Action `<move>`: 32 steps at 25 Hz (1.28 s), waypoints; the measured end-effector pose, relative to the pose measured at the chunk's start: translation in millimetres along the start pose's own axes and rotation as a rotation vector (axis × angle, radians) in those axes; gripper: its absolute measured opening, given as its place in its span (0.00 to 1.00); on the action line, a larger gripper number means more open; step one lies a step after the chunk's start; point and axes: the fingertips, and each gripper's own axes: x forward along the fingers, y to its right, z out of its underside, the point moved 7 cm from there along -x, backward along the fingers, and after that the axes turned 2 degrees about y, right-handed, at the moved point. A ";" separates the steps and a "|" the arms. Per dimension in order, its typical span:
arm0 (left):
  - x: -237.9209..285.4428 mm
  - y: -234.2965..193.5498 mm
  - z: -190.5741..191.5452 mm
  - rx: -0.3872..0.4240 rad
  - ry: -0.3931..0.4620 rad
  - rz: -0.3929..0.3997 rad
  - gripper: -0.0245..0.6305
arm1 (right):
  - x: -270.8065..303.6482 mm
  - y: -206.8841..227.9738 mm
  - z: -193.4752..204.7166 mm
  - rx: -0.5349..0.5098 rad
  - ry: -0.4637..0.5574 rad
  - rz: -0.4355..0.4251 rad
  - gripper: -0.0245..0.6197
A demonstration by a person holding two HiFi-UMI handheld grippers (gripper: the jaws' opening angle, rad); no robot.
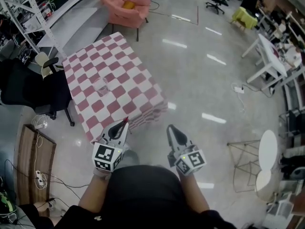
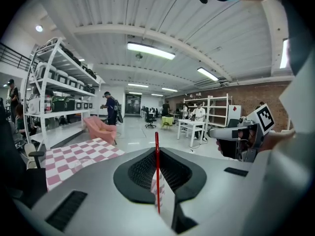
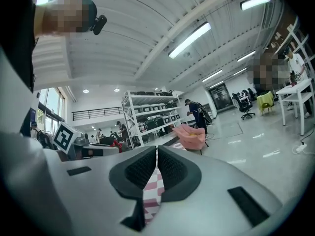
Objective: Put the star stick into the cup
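A thin red stick (image 2: 157,168) stands upright, clamped between the dark pads of my left gripper (image 2: 157,181). In the head view its red end (image 1: 126,120) pokes out of the left gripper (image 1: 123,126), just off the near edge of the checkered table (image 1: 128,87). From the right gripper view a small red star shape (image 3: 116,143) shows at that gripper's tip. A clear cup (image 1: 101,85) stands near the middle of the table, well ahead of both grippers. My right gripper (image 1: 171,130) hovers over the floor beside the table, shut with nothing in it (image 3: 157,167).
A pink armchair (image 1: 126,6) stands beyond the table. A black office chair (image 1: 43,92) sits at its left, with metal shelving (image 1: 28,11) behind. White tables (image 1: 274,58) and a wire stool (image 1: 245,163) are on the right. A wooden bench (image 1: 33,156) holds a power strip.
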 end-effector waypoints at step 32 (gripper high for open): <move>31.3 -252.5 -26.6 -0.069 0.070 -0.129 0.12 | 257.6 -36.9 -6.7 -0.007 -0.090 -0.119 0.08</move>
